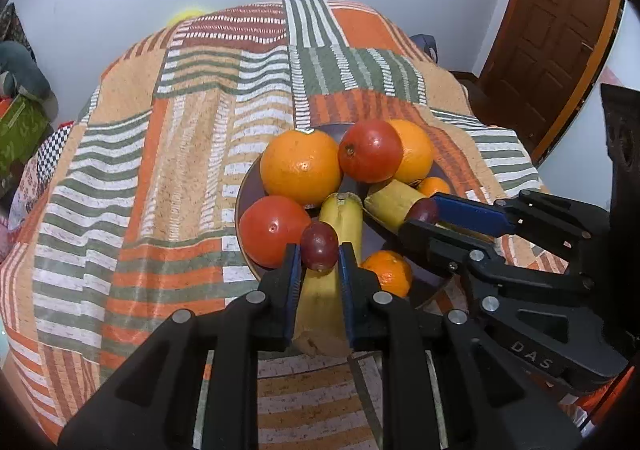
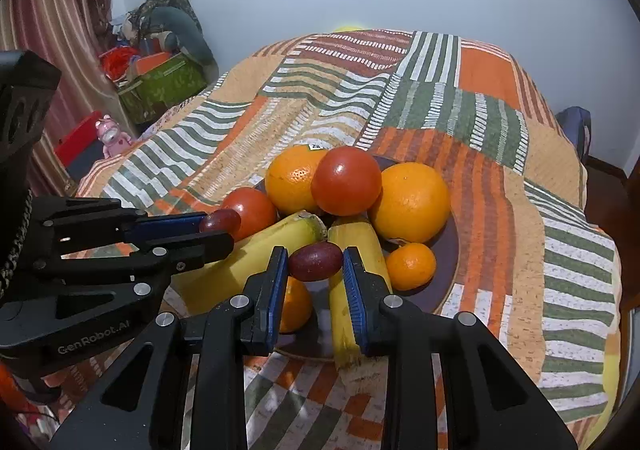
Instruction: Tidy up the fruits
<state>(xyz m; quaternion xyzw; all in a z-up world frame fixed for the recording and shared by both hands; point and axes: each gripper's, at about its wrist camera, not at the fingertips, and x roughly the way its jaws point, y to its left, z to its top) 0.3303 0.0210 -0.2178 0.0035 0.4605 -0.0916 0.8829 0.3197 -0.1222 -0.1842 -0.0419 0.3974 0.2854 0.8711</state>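
A dark plate on the patterned cloth holds two large oranges, two tomatoes, two bananas and small mandarins. My left gripper is shut on a purple grape just above a banana. My right gripper is shut on another purple grape above the other banana.
The table is covered by a striped orange, green and white cloth. A wooden door stands at the right. Boxes and clutter lie on the floor at the left.
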